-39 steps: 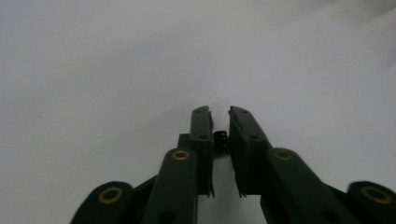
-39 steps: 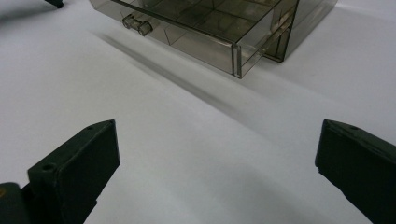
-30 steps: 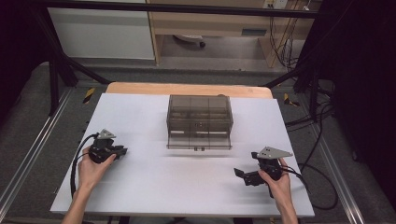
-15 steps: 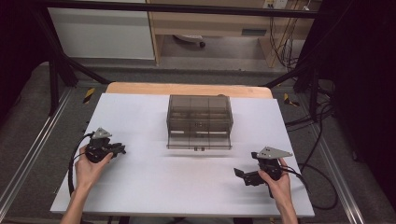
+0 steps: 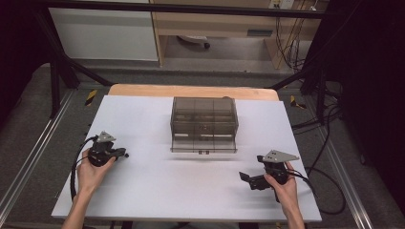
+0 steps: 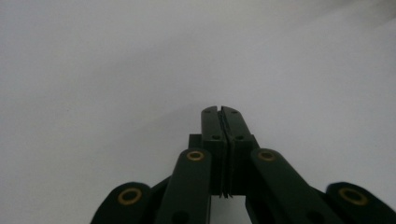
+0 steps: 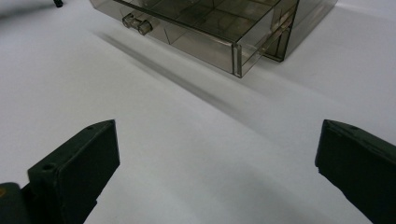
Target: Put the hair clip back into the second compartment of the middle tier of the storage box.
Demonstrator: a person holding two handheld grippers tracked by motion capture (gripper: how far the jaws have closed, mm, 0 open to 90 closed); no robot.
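Drawer box ahead of the right gripper, its bottom drawer part-way out.

The smoky clear drawer box (image 5: 204, 123) sits mid-bench toward the far edge, long axis running along that edge; its drawer knob (image 7: 136, 24) faces the person. The right gripper (image 5: 251, 180), jaws wide and empty, is nearer (near right corner); the left gripper (image 5: 125, 154), jaws just closed on nothing, lies by the left edge.
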